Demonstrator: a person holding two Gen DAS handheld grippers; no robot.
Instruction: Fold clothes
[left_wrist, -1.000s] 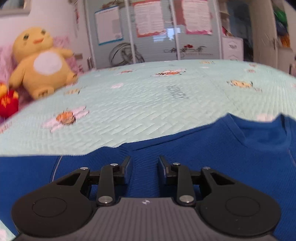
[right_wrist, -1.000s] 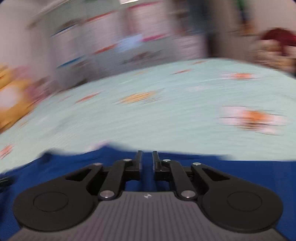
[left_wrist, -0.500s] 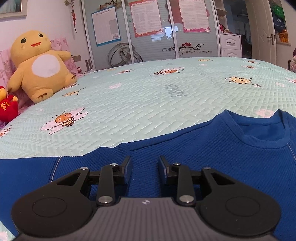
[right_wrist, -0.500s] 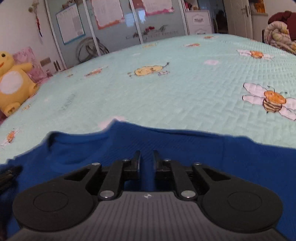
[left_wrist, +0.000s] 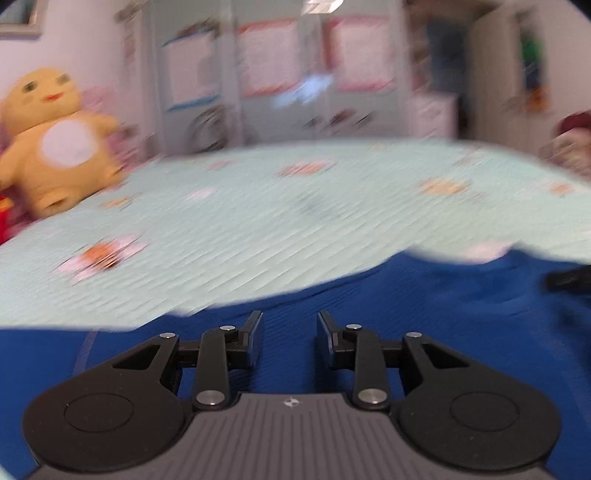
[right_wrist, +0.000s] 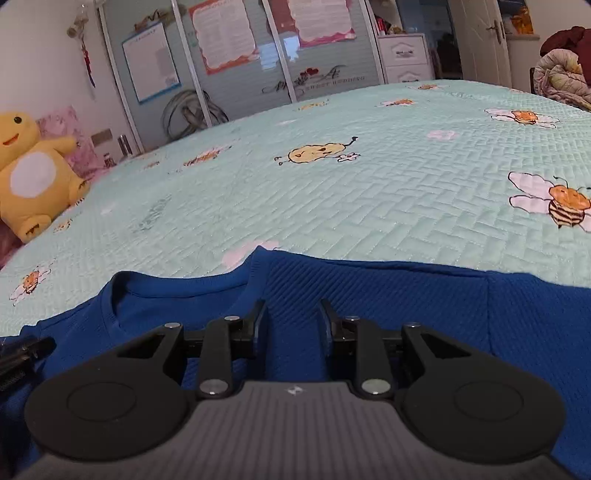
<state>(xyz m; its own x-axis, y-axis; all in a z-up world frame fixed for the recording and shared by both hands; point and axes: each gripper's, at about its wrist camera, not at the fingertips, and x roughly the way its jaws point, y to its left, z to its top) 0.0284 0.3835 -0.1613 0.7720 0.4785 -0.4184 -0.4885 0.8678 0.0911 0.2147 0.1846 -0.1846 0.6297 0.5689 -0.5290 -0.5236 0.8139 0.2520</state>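
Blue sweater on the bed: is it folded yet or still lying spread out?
Spread, as far as shown. The blue sweater lies flat on the bedspread, neckline open, shoulder seam extended; no fold visible. Its lower part is out of view.

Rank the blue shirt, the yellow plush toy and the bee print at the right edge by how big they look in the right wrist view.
1. blue shirt, though nearness to the camera inflates it.
2. yellow plush toy.
3. bee print.
The plush sits farther away, so its true size is probably understated.
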